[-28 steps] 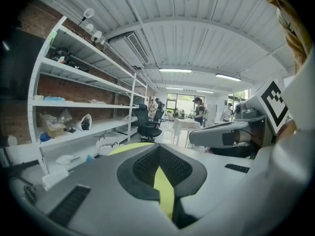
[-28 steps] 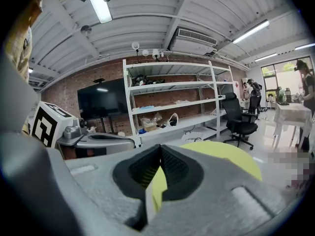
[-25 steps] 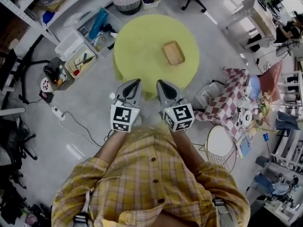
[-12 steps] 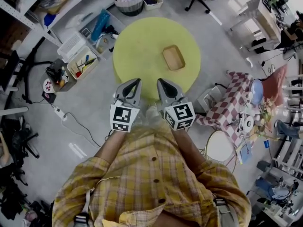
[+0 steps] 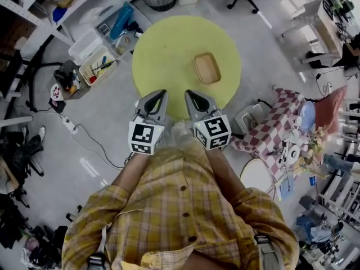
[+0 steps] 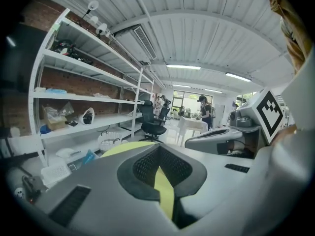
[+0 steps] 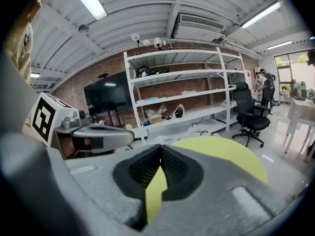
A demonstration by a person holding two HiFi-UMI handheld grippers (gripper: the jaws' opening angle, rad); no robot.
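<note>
The left gripper (image 5: pixel 162 93) and right gripper (image 5: pixel 188 93) hover side by side, each with fingers pressed together and empty, above the near edge of one round yellow tabletop (image 5: pixel 163 49). One shallow tan wooden tray (image 5: pixel 206 68) lies on it, beyond them.

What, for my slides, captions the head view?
Left hand-held gripper and right hand-held gripper, shut, before yellow table bearing a tray.

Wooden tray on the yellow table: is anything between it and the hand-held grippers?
Nothing visible. Only bare yellow table shows between the wooden tray and the left hand-held gripper and right hand-held gripper, both shut.
</note>
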